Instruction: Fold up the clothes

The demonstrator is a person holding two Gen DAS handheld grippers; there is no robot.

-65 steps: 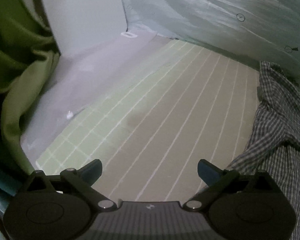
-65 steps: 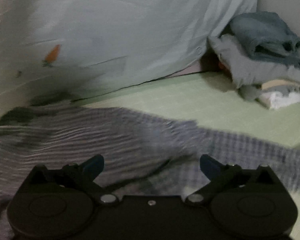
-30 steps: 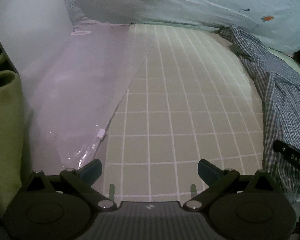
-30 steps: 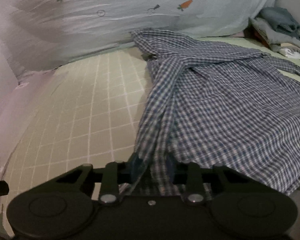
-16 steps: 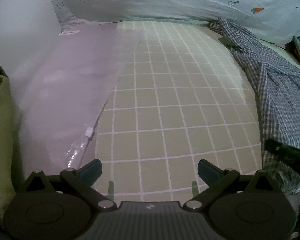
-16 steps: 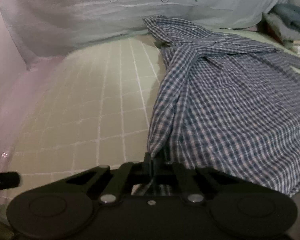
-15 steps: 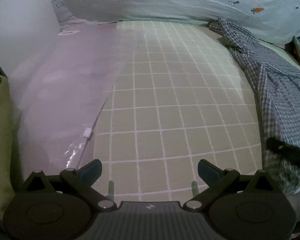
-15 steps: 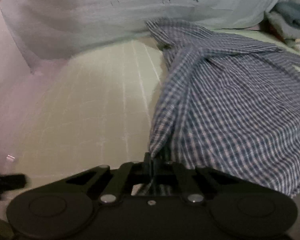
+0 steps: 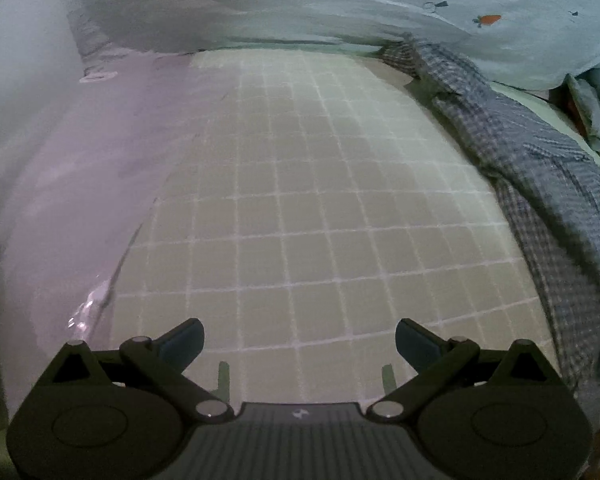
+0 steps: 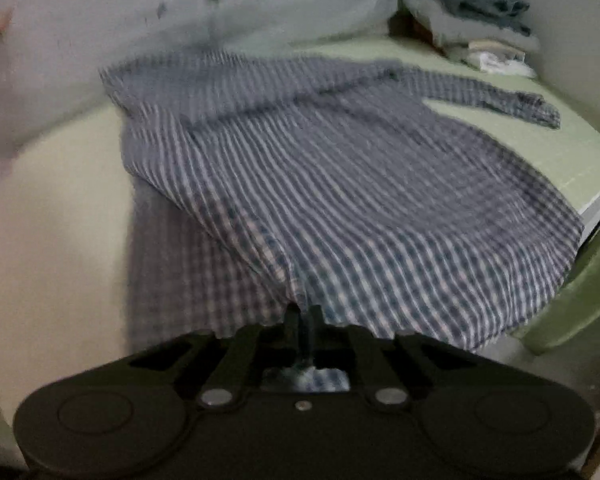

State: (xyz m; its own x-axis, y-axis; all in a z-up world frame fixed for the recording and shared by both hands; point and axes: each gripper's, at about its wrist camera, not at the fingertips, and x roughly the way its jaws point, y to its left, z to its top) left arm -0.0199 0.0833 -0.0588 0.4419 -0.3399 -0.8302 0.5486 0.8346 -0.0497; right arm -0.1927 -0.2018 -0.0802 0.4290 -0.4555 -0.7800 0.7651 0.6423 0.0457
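A blue-and-white checked shirt (image 10: 340,184) lies spread on the green gridded mat (image 10: 548,148), one sleeve stretched toward the far right. My right gripper (image 10: 303,320) is shut on the shirt's near hem and holds that edge lifted. The view is blurred by motion. In the left wrist view the shirt (image 9: 540,168) runs along the right side of the mat (image 9: 300,208). My left gripper (image 9: 298,342) is open and empty, low over bare mat to the left of the shirt.
A pale blue quilt with carrot prints (image 9: 420,0) lies bunched along the back. A stack of folded clothes (image 10: 476,16) sits at the far right corner. Clear plastic sheeting (image 9: 80,168) covers the left side. Green fabric (image 10: 580,292) hangs past the mat's right edge.
My right gripper has swung right with the shirt hem in it, so the whole shirt and far sleeve now show. My left gripper stays open and has shifted slightly over the mat.
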